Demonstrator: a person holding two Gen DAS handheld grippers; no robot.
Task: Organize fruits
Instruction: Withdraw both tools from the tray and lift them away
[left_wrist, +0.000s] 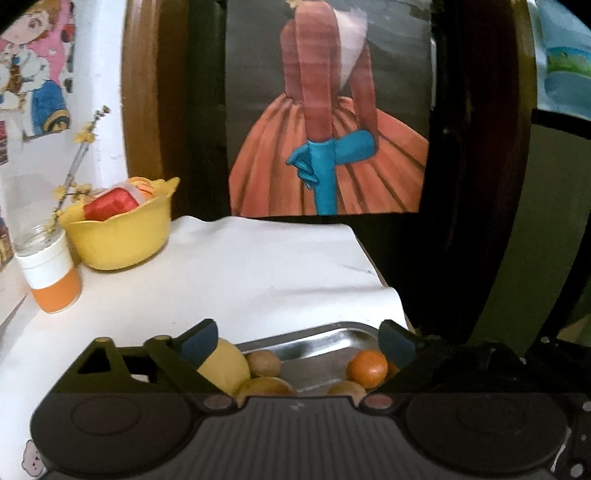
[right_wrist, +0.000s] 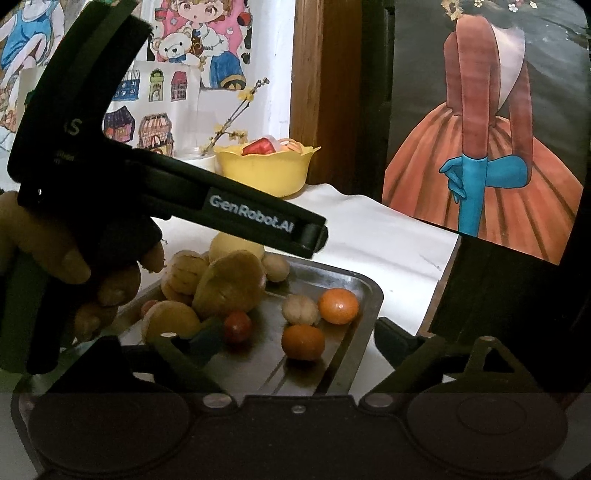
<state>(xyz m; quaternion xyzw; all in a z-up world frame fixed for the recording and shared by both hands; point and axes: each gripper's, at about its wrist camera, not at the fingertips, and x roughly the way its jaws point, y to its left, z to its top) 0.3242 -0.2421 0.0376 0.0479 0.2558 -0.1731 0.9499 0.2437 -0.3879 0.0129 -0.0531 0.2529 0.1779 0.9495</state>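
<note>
A steel tray (right_wrist: 365, 295) on the white table holds several fruits: two oranges (right_wrist: 338, 305), a small red fruit (right_wrist: 237, 326), a pale walnut-like one (right_wrist: 300, 309) and a heap of yellow and brown fruits (right_wrist: 231, 284) at its left. My right gripper (right_wrist: 301, 339) hangs open over the tray's near end. A hand holds my left gripper (right_wrist: 314, 236) slanting over the heap. In the left wrist view my left gripper (left_wrist: 298, 343) is open above the tray (left_wrist: 325, 341). Its left pad (left_wrist: 199, 341) overlaps a yellow fruit (left_wrist: 231, 363); contact is unclear. An orange (left_wrist: 366, 367) lies by the right pad.
A yellow bowl (left_wrist: 122, 236) with a red item and other pieces stands at the back left. Beside it are an orange-and-white cup (left_wrist: 51, 277) and a glass with flower twigs. The table's right edge (left_wrist: 384, 280) drops off next to dark furniture. Drawings cover the wall.
</note>
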